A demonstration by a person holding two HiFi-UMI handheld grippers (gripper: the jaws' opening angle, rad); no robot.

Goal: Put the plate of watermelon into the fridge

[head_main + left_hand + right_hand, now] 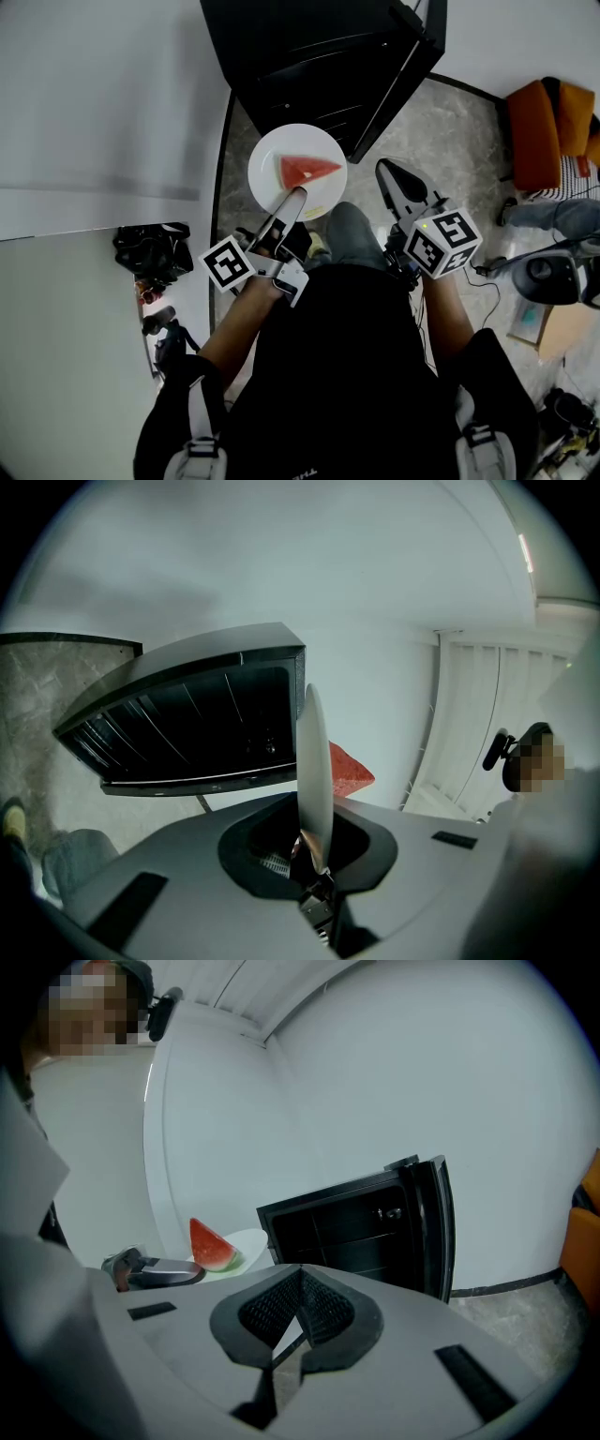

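Left gripper (pixel 294 199) clamped on white plate (pixel 277 150) edge, watermelon wedge (pixel 306 171) on plate, plate held before open black fridge (pixel 319 56), right gripper (pixel 386 171) pressed together, empty

A round white plate (pixel 272 159) bears a red triangular watermelon wedge (pixel 307 171) with green rind. Glossy black fridge (pixel 319 56) at twelve o'clock; mottled grey stone floor (pixel 441 131); orange cushioned seat (pixel 536 131) at two o'clock. The left tongs (pixel 296 197) and right tongs (pixel 394 176) carry black-and-white square-patterned cubes.
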